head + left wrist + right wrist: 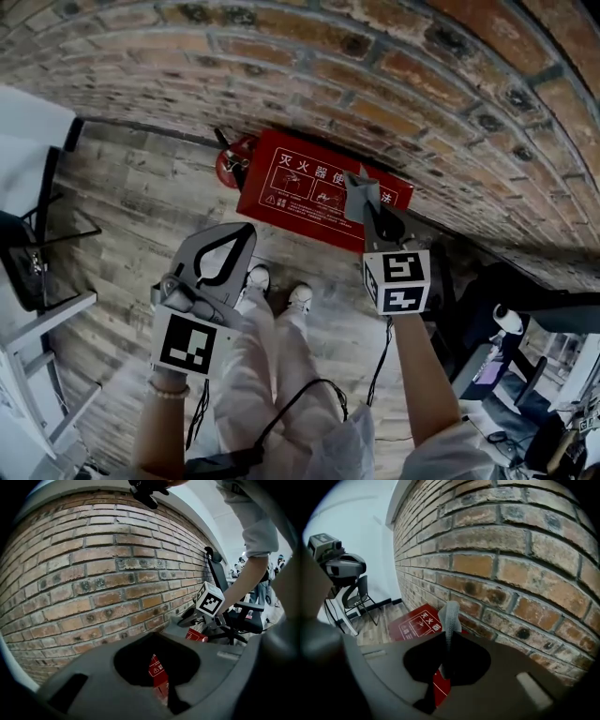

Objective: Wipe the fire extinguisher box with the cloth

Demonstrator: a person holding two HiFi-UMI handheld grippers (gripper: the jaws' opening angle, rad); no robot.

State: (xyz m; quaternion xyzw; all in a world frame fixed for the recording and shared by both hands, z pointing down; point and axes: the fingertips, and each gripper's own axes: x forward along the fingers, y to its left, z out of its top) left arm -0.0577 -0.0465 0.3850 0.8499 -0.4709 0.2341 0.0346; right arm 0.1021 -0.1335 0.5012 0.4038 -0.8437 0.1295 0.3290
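Note:
The red fire extinguisher box (314, 192) stands on the wood floor against the brick wall. My right gripper (360, 195) hangs over its right part, shut on a grey cloth (361, 199). In the right gripper view the cloth (450, 615) sticks up from the closed jaws (447, 638), with the box (416, 623) below and to the left. Lower left of the box, my left gripper (246, 230) is held above the floor, shut and holding nothing. In the left gripper view (163, 633) a strip of the red box (158, 671) shows through the jaw opening.
A red extinguisher (231, 167) rests at the box's left end. The brick wall (394, 84) curves across the top. The person's shoes (255, 278) stand just before the box. Chairs and a white desk (33, 328) crowd the left, another chair (473, 300) the right.

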